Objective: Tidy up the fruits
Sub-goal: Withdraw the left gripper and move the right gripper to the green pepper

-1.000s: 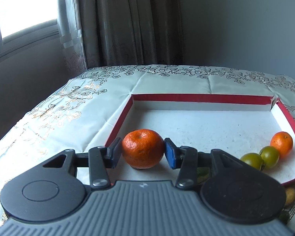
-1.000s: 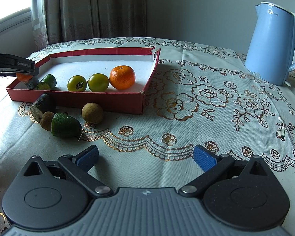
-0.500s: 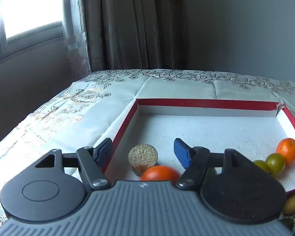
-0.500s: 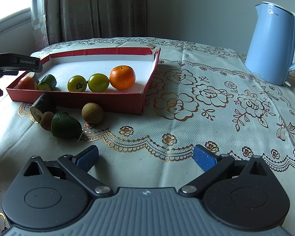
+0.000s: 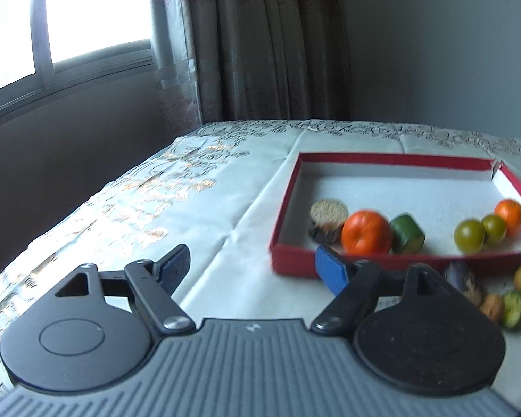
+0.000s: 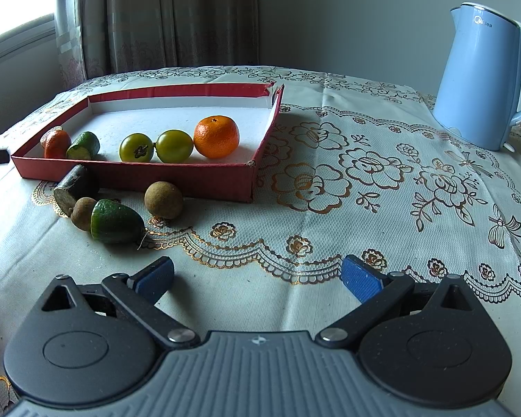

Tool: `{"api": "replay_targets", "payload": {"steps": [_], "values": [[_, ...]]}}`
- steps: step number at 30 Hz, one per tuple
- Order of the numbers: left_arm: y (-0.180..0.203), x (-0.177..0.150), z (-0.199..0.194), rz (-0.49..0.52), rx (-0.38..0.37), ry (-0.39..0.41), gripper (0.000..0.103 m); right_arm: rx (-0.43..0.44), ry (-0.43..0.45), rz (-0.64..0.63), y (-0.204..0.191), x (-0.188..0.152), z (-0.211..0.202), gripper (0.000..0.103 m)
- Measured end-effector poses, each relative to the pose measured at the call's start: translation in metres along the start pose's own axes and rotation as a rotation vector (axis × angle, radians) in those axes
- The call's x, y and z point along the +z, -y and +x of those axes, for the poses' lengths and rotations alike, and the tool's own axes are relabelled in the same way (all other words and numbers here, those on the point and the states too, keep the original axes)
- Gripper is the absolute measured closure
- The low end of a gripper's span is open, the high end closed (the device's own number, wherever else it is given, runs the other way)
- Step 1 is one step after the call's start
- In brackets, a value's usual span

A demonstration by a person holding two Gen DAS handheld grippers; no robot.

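A red-rimmed tray (image 5: 396, 159) (image 6: 177, 89) lies on the tablecloth. In its near-left corner sits an orange (image 5: 365, 232) (image 6: 56, 143), beside a cut brown piece (image 5: 328, 220) and a green cut piece (image 5: 407, 233) (image 6: 83, 146). Two green tomatoes (image 6: 156, 146) and a second orange (image 6: 217, 136) sit further right. My left gripper (image 5: 253, 266) hangs outside the tray's left corner, its jaws opening, nothing between them. My right gripper (image 6: 257, 276) stands open over bare cloth.
Outside the tray's front wall lie a dark cut piece (image 6: 75, 187), a green avocado-like half (image 6: 116, 221) and two small brown round fruits (image 6: 163, 199). A light blue kettle (image 6: 482, 88) stands at the far right. Curtain and window are behind the table.
The left gripper let go of the orange in the tray's corner, widened its jaws and drew back out of the tray to the left. The right gripper stayed still.
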State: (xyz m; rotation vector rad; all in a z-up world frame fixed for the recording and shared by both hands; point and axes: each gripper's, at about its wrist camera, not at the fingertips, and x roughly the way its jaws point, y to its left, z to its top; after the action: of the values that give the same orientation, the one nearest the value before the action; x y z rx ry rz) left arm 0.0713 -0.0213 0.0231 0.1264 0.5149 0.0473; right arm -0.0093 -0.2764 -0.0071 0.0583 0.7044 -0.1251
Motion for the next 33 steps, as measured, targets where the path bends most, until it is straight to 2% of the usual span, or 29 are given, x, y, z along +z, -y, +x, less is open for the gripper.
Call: {"api": "replay_targets", "payload": {"steps": [5,9,16,20,28,30,32,33], "values": [[-0.002,-0.018,-0.006,0.01,-0.002,-0.047,0.02,0.003,0.001,0.002,0.0,0.001,-0.001,0.0],[0.002,-0.028,-0.004,0.032,0.007,-0.054,0.014,0.027,0.017,0.032,0.004,0.001,-0.003,0.0],[-0.006,-0.032,0.005,-0.013,-0.041,-0.115,0.01,0.091,0.139,0.034,0.005,-0.002,-0.022,0.0],[-0.004,-0.034,0.0,-0.003,-0.041,-0.091,0.007,0.145,0.168,0.022,-0.002,-0.006,-0.03,0.0],[-0.001,-0.034,-0.005,0.016,-0.042,-0.052,0.007,0.163,0.206,-0.117,-0.038,-0.004,-0.035,0.001],[-0.003,-0.034,-0.005,0.006,-0.046,-0.05,0.007,0.179,0.219,-0.159,-0.047,-0.002,-0.035,0.01],[-0.003,-0.034,-0.006,0.003,-0.05,-0.049,0.007,0.216,0.206,-0.212,-0.055,0.0,-0.031,0.028],[-0.003,-0.034,-0.006,0.003,-0.051,-0.048,0.007,0.223,0.203,-0.241,-0.059,0.001,-0.03,0.033]]}}
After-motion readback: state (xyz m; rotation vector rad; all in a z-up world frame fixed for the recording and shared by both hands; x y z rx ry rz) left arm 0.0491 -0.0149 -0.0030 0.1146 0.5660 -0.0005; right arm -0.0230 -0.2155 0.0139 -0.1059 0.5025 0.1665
